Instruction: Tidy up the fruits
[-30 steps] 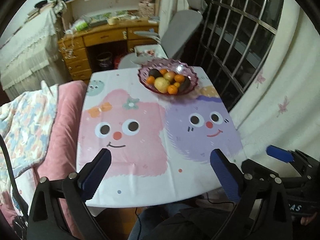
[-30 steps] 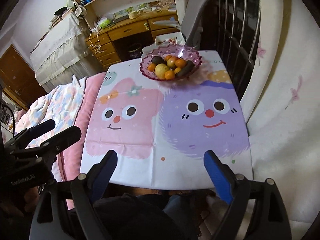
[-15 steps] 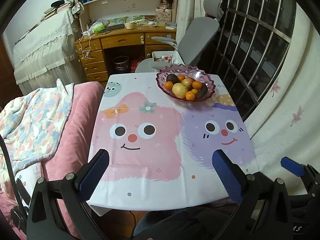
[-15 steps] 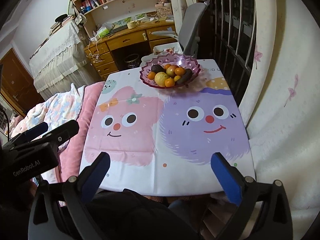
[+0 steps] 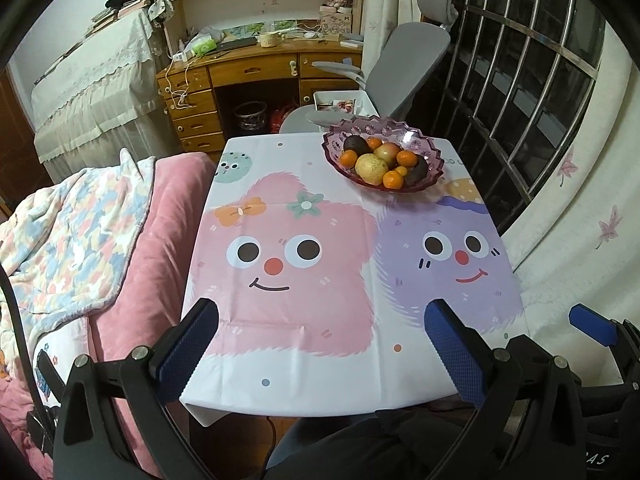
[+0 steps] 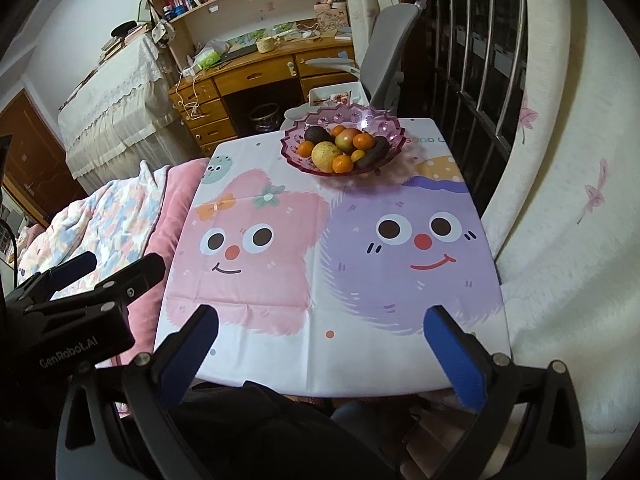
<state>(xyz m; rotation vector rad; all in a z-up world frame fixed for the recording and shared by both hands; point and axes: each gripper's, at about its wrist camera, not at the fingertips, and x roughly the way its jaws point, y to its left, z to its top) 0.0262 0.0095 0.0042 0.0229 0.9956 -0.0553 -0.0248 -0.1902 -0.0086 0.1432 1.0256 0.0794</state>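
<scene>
A purple glass bowl [image 5: 430,148] [image 6: 390,128] stands at the far right of the table. It holds several oranges [image 5: 392,179] [image 6: 343,163], a yellow pear [image 5: 372,168] [image 6: 325,155], an apple [image 5: 388,151] [image 6: 346,139] and two dark avocados [image 5: 355,143] [image 6: 315,133]. My left gripper [image 5: 320,332] is open and empty above the near edge of the table. My right gripper [image 6: 320,336] is open and empty there too, to the right of the left one. Each shows at the edge of the other's view.
The table [image 5: 304,344] carries a cloth with a pink and a purple cartoon face. A pink blanket and a quilt [image 5: 80,232] lie to its left. A grey chair [image 5: 404,64] and a wooden desk [image 5: 248,72] stand behind. A barred window [image 5: 532,92] and a curtain are to the right.
Both grippers have pulled back and risen, so the table and bowl look farther off. The left view has swung right to left. Both jaws stayed open.
</scene>
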